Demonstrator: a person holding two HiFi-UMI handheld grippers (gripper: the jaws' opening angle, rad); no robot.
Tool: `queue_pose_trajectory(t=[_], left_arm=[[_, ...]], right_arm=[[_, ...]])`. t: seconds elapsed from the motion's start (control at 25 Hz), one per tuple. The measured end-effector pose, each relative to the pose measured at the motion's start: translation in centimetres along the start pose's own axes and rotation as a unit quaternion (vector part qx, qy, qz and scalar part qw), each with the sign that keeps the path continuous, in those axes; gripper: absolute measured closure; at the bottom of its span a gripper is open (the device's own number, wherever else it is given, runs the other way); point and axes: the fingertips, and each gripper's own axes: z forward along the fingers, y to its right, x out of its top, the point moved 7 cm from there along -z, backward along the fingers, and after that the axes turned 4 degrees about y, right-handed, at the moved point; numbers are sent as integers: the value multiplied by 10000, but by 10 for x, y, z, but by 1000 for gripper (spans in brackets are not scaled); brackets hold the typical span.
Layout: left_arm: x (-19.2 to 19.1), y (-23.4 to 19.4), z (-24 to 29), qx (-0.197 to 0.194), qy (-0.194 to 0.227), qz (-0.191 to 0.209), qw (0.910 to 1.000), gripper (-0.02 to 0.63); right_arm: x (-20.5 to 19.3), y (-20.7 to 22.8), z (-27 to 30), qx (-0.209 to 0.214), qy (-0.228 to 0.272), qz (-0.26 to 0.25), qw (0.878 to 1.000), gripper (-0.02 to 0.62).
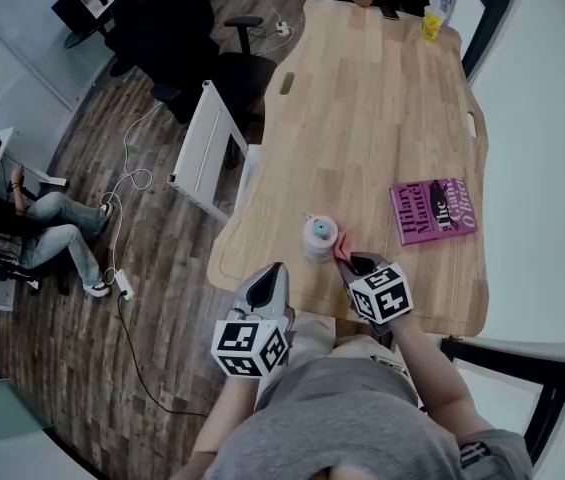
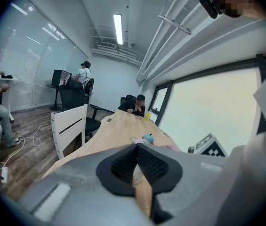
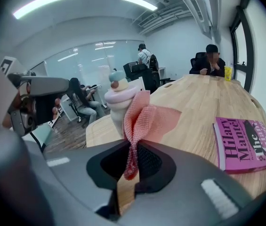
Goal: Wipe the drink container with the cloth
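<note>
The right claw [image 3: 132, 161] pinches a pink mesh cloth [image 3: 144, 119] beside the pale, blue-capped drink container [image 3: 117, 102] at the near edge of the light wooden bench [image 1: 362, 118]; with the left claw [image 2: 136, 166] closed and empty, an unsteadied wipe could topple it.

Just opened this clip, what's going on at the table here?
A person works at a wooden table with two hand-held grippers. The right hand-held gripper is shut on a pink cloth, held right beside the upright drink container; contact is unclear. The left hand-held gripper is shut on nothing, near the table's edge.
</note>
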Motion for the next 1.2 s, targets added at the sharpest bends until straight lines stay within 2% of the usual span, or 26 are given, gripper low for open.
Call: queue_pose_trajectory(t=[0.76, 1.2], left_arm=[[-3, -13, 7, 67, -143, -1, 9999, 603], [-1, -5, 2, 37, -103, 51, 9999, 603]], right_arm=[[-48, 5, 47, 74, -950, 13, 9954, 571], [-54, 6, 48, 43, -1020, 66, 9948, 571]])
